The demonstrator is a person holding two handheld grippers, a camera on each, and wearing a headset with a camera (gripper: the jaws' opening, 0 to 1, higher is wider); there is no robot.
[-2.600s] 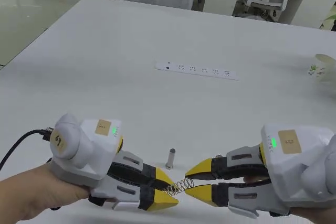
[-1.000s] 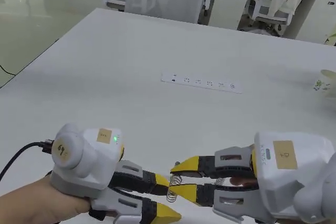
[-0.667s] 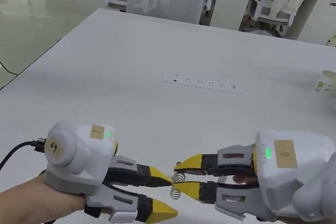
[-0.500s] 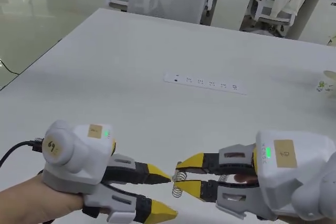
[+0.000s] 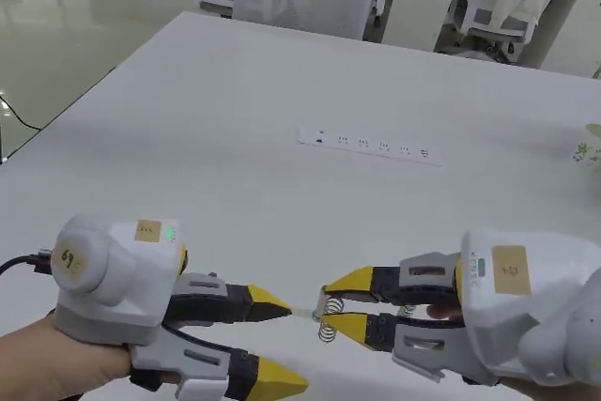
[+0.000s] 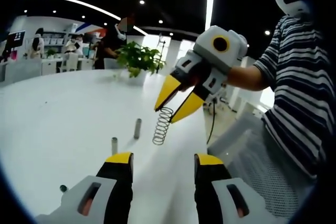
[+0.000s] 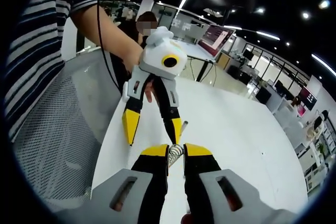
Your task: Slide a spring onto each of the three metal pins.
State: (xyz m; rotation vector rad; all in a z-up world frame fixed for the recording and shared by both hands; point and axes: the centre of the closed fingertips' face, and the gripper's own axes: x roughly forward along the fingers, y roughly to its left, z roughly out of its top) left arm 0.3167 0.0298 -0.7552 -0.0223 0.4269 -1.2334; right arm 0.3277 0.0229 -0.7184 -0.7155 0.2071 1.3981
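The right tool (image 5: 331,305) is clamped on the upper coils of the spring (image 6: 162,125), which hangs free above the tabletop (image 5: 282,72). The left tool (image 5: 293,345) has its jaws apart and holds nothing. A metal pin (image 6: 137,128) and a second pin (image 6: 114,145) stand upright and bare, near the spring's lower end. Recommendation: hold the spring vertical, centre its open lower coil over the pin, lower steadily, and release only once the coils surround the shaft; the left tool may steady the free end
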